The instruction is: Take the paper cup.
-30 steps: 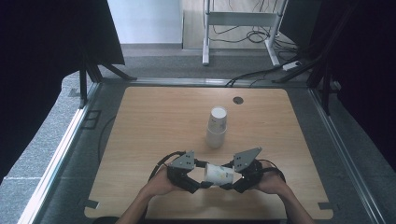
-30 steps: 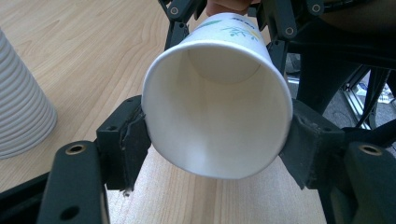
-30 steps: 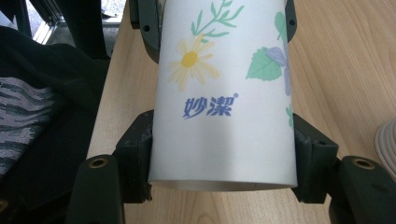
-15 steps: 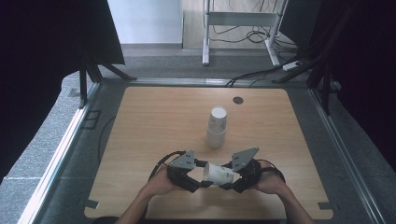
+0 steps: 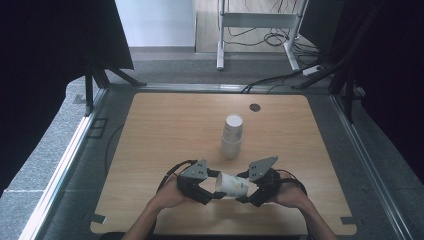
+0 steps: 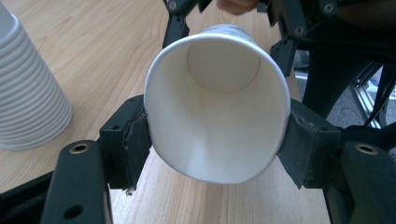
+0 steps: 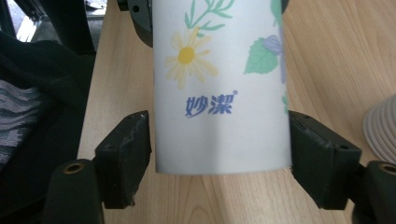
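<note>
A white paper cup [image 5: 232, 184] with a flower print lies level between my two grippers, just above the table's near edge. My left gripper [image 5: 216, 188] is shut on its open rim, and the pads [image 6: 133, 135] squeeze the mouth [image 6: 219, 126] into an oval. My right gripper [image 5: 248, 193] sits around the cup's base end [image 7: 219, 93]. Its jaws have just been opening, and the left pad [image 7: 128, 149] stands a little off the cup wall. A tall stack of white cups [image 5: 232, 135] stands upright at mid-table.
The wooden table [image 5: 165, 130] has a small dark round hole [image 5: 255, 107] at the back right. The cup stack [image 6: 28, 93] is close beside the left gripper and shows at the edge of the right gripper view [image 7: 380, 126]. Cables trail from both grippers.
In the high view both hands and the cup keep their place; no clear shift shows.
</note>
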`<state>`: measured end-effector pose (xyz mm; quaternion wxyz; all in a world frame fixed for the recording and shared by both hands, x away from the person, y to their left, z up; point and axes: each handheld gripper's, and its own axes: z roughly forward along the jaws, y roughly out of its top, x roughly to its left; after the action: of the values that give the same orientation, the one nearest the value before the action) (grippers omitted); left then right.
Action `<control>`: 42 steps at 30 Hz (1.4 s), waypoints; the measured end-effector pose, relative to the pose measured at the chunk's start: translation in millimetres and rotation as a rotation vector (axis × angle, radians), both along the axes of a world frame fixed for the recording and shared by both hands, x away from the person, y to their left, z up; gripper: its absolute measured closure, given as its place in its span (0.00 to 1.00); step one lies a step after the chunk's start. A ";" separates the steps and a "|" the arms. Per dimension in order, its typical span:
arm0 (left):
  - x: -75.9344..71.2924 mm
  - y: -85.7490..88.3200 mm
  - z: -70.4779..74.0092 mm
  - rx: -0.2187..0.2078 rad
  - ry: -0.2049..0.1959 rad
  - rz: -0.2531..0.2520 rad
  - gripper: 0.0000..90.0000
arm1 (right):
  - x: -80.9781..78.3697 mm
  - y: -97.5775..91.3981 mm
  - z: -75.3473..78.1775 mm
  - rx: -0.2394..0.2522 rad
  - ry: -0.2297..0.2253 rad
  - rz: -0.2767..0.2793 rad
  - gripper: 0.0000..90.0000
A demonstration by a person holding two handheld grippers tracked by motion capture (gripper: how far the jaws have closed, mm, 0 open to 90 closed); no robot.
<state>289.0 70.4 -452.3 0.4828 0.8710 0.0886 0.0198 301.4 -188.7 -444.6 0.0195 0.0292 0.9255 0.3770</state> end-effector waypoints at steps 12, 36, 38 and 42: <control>0.3 -12.1 20.4 0.201 -0.056 -0.010 0.35 | -4.0 4.7 5.8 -0.103 -0.006 -0.017 0.22; 3.8 -49.8 50.1 0.511 -0.104 -0.079 0.35 | 0.6 37.7 4.7 -0.321 -0.051 -0.003 0.27; 3.6 -52.5 51.3 0.536 -0.112 -0.086 0.35 | 2.1 40.0 3.5 -0.326 -0.051 0.008 0.28; 3.4 -54.8 52.0 0.551 -0.118 -0.087 0.35 | 1.4 42.3 2.7 -0.328 -0.043 0.014 0.30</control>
<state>292.4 15.6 -400.3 0.2326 0.9697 0.0140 0.0729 302.9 -146.4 -441.8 0.0410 0.0112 0.9742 0.2217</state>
